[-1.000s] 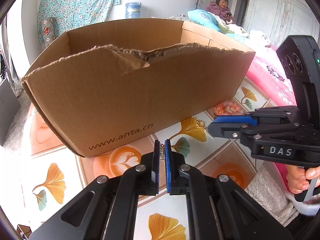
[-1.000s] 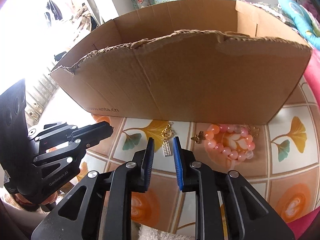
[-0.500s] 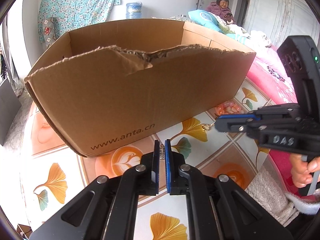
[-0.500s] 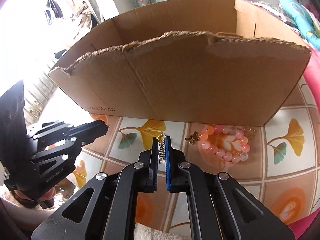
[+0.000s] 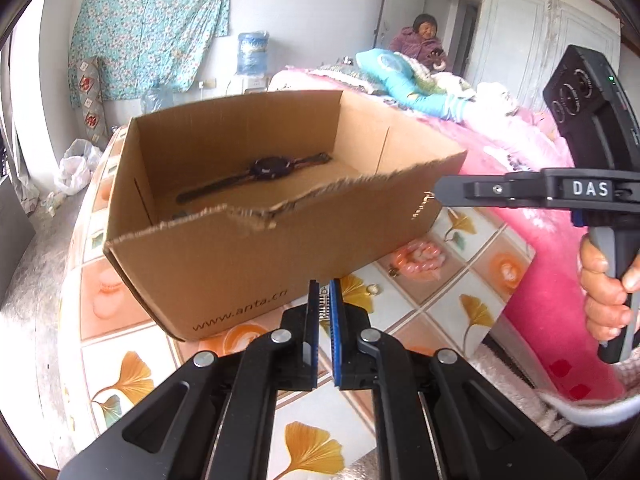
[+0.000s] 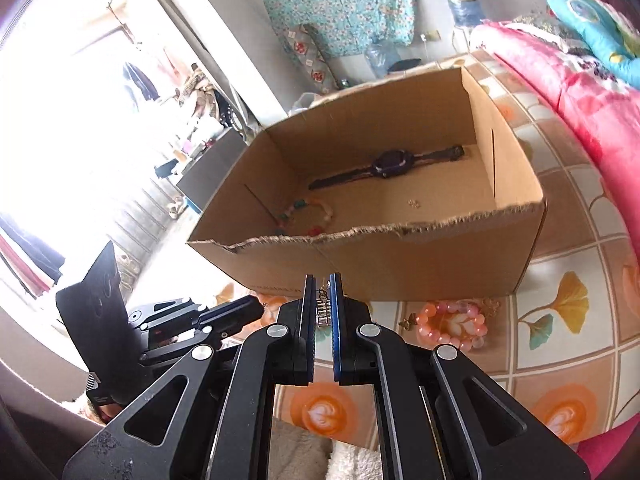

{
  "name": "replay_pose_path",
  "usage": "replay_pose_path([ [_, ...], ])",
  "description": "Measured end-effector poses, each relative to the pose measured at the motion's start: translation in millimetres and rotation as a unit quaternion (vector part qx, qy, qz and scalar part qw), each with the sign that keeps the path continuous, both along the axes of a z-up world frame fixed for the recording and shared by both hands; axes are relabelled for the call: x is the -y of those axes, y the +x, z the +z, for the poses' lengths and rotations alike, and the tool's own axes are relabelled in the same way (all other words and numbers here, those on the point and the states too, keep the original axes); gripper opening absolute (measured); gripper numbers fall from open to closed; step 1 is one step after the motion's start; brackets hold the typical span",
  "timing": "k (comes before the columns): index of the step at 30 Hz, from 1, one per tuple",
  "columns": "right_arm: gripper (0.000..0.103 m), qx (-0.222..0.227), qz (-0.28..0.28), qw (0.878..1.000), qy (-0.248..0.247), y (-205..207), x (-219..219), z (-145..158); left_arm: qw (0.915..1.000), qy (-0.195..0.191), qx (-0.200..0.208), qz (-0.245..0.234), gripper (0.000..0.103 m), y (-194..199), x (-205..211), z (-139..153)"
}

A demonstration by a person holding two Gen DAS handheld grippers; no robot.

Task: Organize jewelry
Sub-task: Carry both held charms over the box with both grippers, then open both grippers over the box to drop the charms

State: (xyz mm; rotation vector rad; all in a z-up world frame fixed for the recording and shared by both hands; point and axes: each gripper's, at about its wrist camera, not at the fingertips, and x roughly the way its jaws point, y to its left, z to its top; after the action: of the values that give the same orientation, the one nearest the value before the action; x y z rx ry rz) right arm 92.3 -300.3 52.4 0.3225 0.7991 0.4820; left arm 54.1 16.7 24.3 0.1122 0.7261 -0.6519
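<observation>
A: Status on the sorting?

B: Partway, by my read. The cardboard box (image 6: 400, 208) on the tiled table (image 6: 560, 360) already holds a dark wristwatch (image 6: 390, 164) along its far side, at 12 o'clock, and a multicoloured bead bracelet (image 6: 308, 214) at about 9 o'clock on its floor. A tiny pale item (image 6: 413, 202) lies near the middle of the floor; too small to identify.

A: And the tongs?

B: Right tongs (image 6: 323, 304) are closed on a small silver charm earring (image 6: 323, 310); the piece hangs between the blue pads, off the table, in front of the box's torn near wall. Left tongs (image 5: 325, 308) are closed on a matching silver charm (image 5: 324, 307), likewise short of the rim, at 6 o'clock of the box.

A: What remains outside?

B: A pink bead bracelet (image 6: 452, 324) lies on the table close to the box's front wall, at about 5 o'clock from it. In the left view a small pale piece (image 5: 374, 289) also sits on the table near that wall; I can't name it.

A: So what's left?

B: Judging from this, both held charms must clear the rim and be dropped in, then the pink bracelet and the stray bit.
</observation>
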Motion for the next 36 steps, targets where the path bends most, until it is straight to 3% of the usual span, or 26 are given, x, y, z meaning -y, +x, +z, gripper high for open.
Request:
replay_pose_path([
  [6,0.005,0.049,0.024,0.998,0.014,24,11,44,0.9968,-0.068,0.023,-0.034,0.004,-2,-9,57],
  [9,0.005,0.046,0.033,0.998,0.009,55,9,53,0.9947,-0.095,0.018,-0.036,0.004,16,-10,79],
  [11,0.005,0.024,0.033,0.999,0.002,78,6,49,0.9954,-0.091,0.001,-0.027,0.004,36,-7,84],
  [17,0.005,-0.086,0.036,0.996,0.003,152,3,12,0.9896,-0.089,-0.113,-0.004,0.004,118,9,63],
  [23,0.005,-0.138,0.036,0.990,-0.003,190,-2,-7,0.9765,-0.077,-0.200,0.017,0.004,173,21,33],
  [29,0.011,-0.157,0.022,0.987,0.008,203,0,-14,0.9691,-0.066,-0.237,0.024,0.005,190,28,20],
  [36,0.012,-0.148,0.016,0.989,0.008,197,6,-11,0.9687,-0.058,-0.239,0.034,0.010,189,26,18],
])
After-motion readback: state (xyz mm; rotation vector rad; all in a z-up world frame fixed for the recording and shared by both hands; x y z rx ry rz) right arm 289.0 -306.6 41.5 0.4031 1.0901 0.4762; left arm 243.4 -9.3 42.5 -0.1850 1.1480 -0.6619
